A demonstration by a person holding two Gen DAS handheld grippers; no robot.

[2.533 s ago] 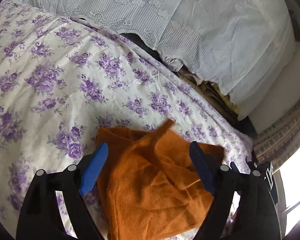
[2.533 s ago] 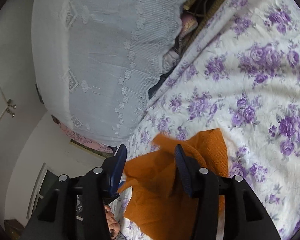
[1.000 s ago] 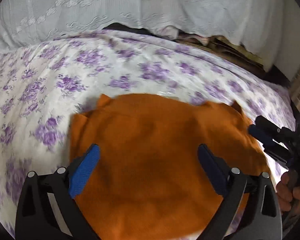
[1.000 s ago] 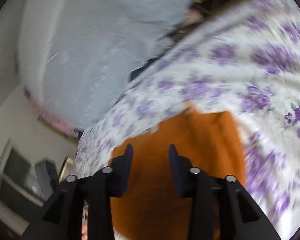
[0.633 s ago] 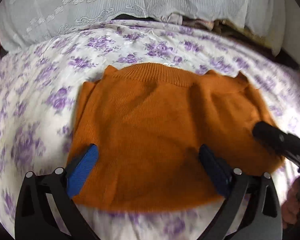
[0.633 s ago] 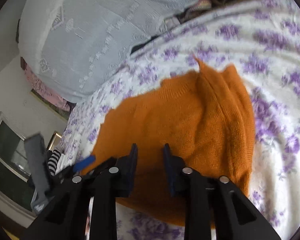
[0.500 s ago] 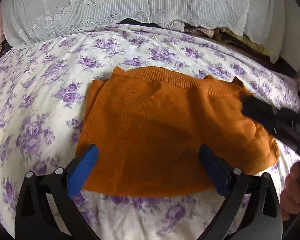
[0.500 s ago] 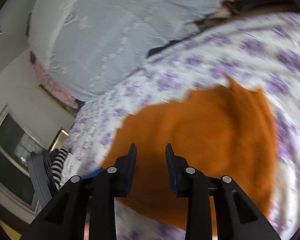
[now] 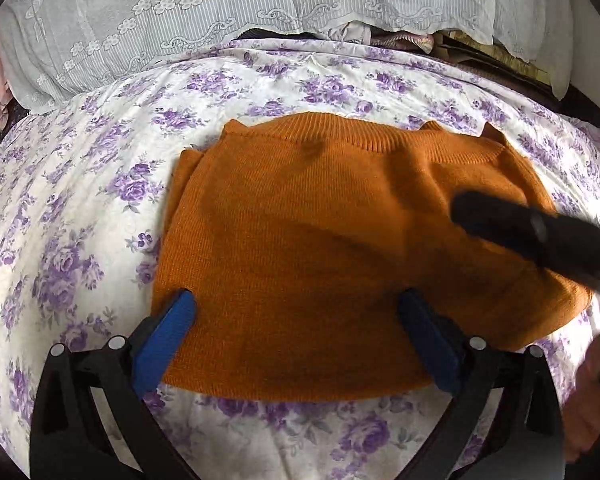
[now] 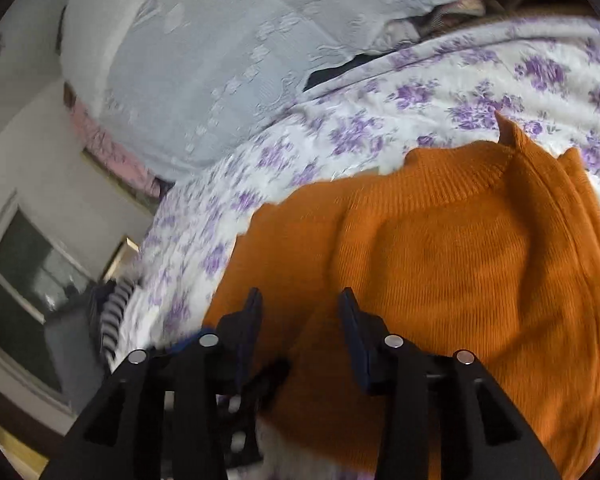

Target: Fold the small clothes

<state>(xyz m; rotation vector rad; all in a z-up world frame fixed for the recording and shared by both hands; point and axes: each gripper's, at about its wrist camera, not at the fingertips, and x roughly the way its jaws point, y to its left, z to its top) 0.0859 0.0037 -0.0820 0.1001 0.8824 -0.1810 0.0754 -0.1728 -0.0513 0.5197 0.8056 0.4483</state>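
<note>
An orange knitted sweater [image 9: 340, 240] lies spread flat on the floral bedsheet [image 9: 80, 184], its ribbed neckline at the far edge. My left gripper [image 9: 296, 332] is wide open and empty, its blue fingers over the sweater's near hem. My right gripper [image 10: 300, 320] is open and empty, hovering over the sweater [image 10: 460, 260] near its left side. It also shows blurred in the left wrist view [image 9: 532, 232], reaching in from the right above the sweater.
A white lace cover [image 9: 260, 12] drapes over a pile at the far edge of the bed. Dark and pink clothes [image 9: 380, 36] peek out under it. A window [image 10: 24, 280] and a striped item [image 10: 116, 312] lie beyond the bed's left side.
The sweater went from a crumpled bundle held up to lying flat on the sheet. Both grippers let go. The right gripper has opened wider and moved leftward over the sweater.
</note>
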